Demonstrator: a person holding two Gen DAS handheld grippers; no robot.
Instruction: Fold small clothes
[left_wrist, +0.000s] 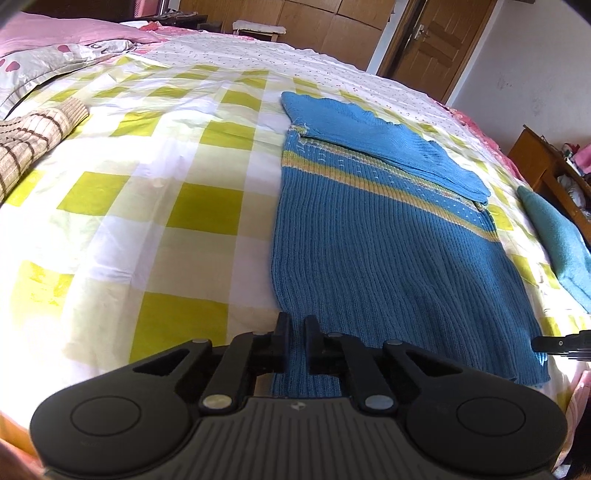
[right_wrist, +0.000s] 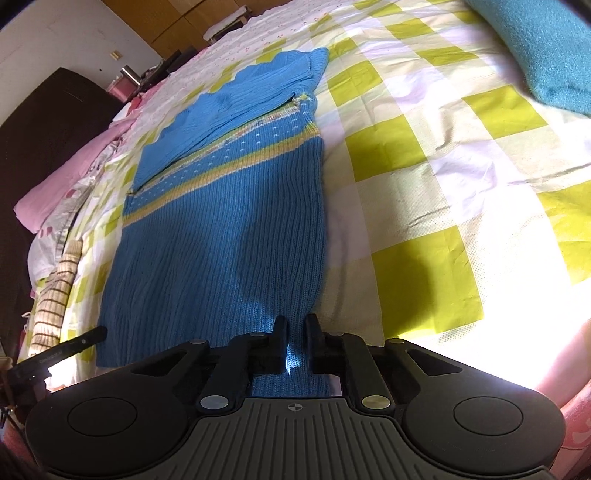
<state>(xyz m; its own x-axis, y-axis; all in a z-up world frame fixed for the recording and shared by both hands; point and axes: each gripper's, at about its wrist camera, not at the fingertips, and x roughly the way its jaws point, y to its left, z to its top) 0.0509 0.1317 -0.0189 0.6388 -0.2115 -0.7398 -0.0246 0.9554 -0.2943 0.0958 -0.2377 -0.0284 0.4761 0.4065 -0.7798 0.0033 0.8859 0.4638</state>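
Observation:
A blue ribbed knit sweater (left_wrist: 369, 240) (right_wrist: 221, 240) with yellow stripes lies flat on the bed, its sleeves folded across the chest. Its hem is nearest to me. My left gripper (left_wrist: 297, 332) is shut on the hem at the sweater's near left corner, with knit fabric showing between the fingers. At the near right corner my right gripper (right_wrist: 295, 332) is shut on the hem in the same way. A tip of the right gripper (left_wrist: 561, 345) shows at the left wrist view's right edge. The left gripper's finger (right_wrist: 74, 343) shows low on the left in the right wrist view.
The bed carries a yellow-green checked sheet (left_wrist: 166, 192) (right_wrist: 443, 166). A folded teal cloth (left_wrist: 554, 240) (right_wrist: 546, 48) lies right of the sweater, a beige checked cloth (left_wrist: 33, 144) (right_wrist: 55, 295) left of it. Pink pillows (left_wrist: 55, 33) are at the head; a wooden cabinet (left_wrist: 535, 162) stands beside the bed.

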